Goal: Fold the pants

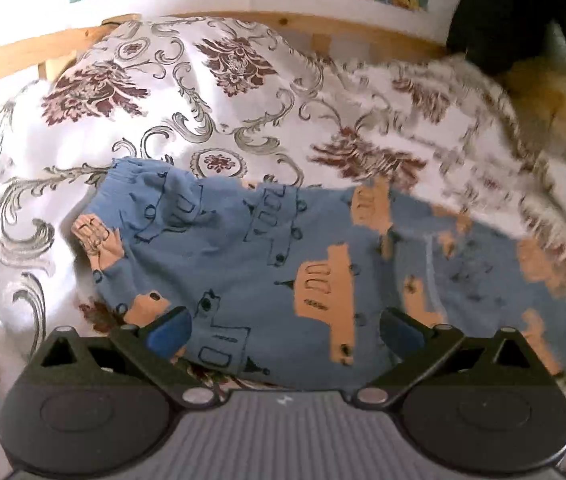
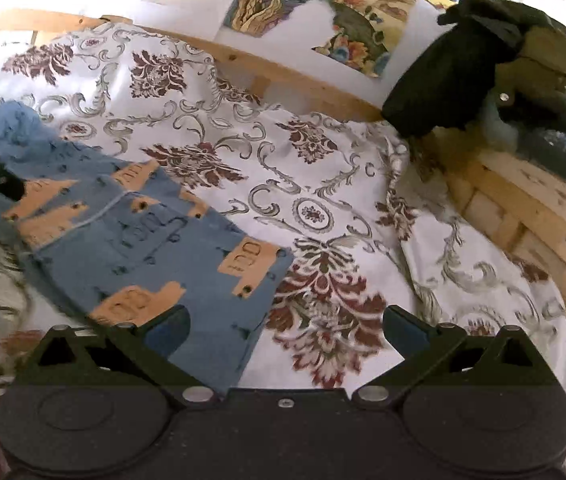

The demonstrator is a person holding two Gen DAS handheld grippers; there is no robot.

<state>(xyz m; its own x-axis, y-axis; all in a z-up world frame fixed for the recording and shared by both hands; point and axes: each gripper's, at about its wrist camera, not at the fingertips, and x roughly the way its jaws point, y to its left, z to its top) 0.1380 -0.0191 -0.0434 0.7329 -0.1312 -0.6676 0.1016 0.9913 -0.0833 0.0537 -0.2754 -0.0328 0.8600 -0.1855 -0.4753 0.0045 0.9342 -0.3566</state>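
Both hand-held grippers, left (image 1: 285, 334) and right (image 2: 285, 332), gape over pants (image 1: 275, 268) (far end blurred).

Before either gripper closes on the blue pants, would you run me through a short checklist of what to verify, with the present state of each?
1. Left gripper open, nothing between its fingers: ok.
2. Right gripper open and empty: ok.
3. Pants lying spread on the patterned bedspread, nothing on top of them: ok.
4. Left gripper lined up over the cloth: ok; blue fabric fills the gap between its fingers.
5. Right gripper lined up over the cloth: not ok; only its left finger is over the pants' edge, the rest over bedspread.
6. Pants smooth and wrinkle-free: cannot tell; both views are blurred.
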